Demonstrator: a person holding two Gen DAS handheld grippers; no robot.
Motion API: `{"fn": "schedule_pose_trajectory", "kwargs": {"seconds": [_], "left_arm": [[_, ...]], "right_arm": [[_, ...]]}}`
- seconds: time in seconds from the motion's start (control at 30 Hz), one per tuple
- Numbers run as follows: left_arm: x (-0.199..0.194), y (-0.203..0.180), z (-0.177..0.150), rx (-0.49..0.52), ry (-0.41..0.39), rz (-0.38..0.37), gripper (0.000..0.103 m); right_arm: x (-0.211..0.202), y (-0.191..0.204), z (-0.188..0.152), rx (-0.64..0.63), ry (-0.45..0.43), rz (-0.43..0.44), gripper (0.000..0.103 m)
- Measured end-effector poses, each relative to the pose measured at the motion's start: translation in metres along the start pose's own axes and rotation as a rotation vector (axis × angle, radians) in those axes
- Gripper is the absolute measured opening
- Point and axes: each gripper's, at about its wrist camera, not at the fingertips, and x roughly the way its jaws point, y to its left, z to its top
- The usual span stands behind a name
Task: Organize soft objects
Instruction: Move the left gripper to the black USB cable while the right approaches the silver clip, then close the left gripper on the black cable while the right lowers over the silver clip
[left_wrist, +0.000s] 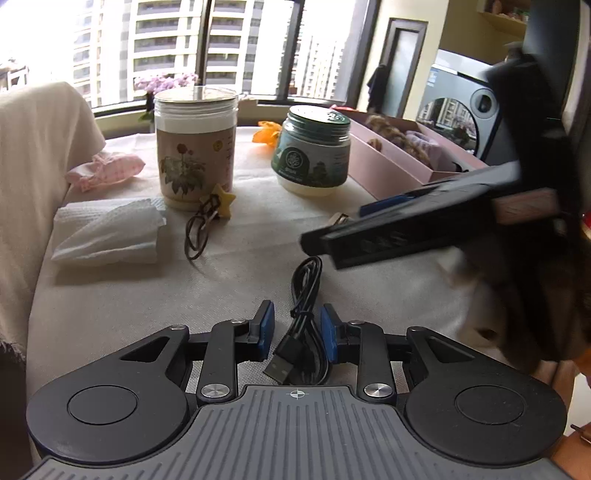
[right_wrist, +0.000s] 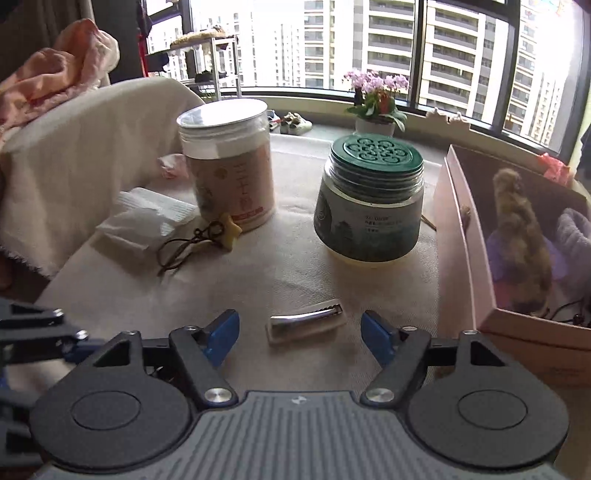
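My left gripper (left_wrist: 297, 328) is open, its blue pads on either side of a coiled black USB cable (left_wrist: 304, 317) lying on the cloth-covered table (left_wrist: 129, 295). My right gripper (right_wrist: 300, 332) is open just above the table, with a small metal hair clip (right_wrist: 306, 322) lying between its fingers. The right gripper also shows from the side in the left wrist view (left_wrist: 406, 229). A pink box (right_wrist: 458, 236) at the right holds a brown furry scrunchie (right_wrist: 517, 225) and a purple one (right_wrist: 574, 232). A brown hair tie with a yellow star (left_wrist: 210, 214) and a pink scrunchie (left_wrist: 105, 171) lie on the table.
A tall floral jar (left_wrist: 195, 144) and a green-lidded jar (left_wrist: 312, 151) stand mid-table. A folded white tissue (left_wrist: 107, 232) lies at the left. A cream-covered chair back (left_wrist: 33, 155) stands at the left edge. An orange item (left_wrist: 266, 134) lies behind the jars. A window runs along the back.
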Motion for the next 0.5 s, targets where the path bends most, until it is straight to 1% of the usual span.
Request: {"fn": "schedule_pose_trajectory", "kwargs": {"seconds": [0.03, 0.1, 0.13, 0.17, 0.27, 0.5], "left_arm": [[0.000, 0.001, -0.001, -0.005, -0.004, -0.008, 0.031], [-0.001, 0.005, -0.002, -0.020, -0.008, -0.025, 0.031], [-0.001, 0.006, -0.002, -0.028, -0.009, -0.032, 0.031], [-0.001, 0.008, -0.002, -0.035, -0.009, -0.036, 0.031], [-0.001, 0.007, -0.002, -0.041, -0.006, -0.032, 0.031], [0.000, 0.002, -0.001, -0.016, 0.001, -0.005, 0.031]], "right_arm": [[0.005, -0.001, 0.001, 0.005, 0.006, -0.007, 0.073], [0.010, -0.003, 0.002, 0.011, 0.001, -0.014, 0.067], [0.010, -0.003, 0.002, 0.003, 0.003, -0.016, 0.062], [0.009, -0.001, 0.001, -0.013, 0.001, -0.017, 0.051], [0.001, 0.004, -0.001, -0.042, -0.004, -0.004, 0.051], [-0.035, -0.001, -0.012, -0.022, -0.043, 0.016, 0.051]]}}
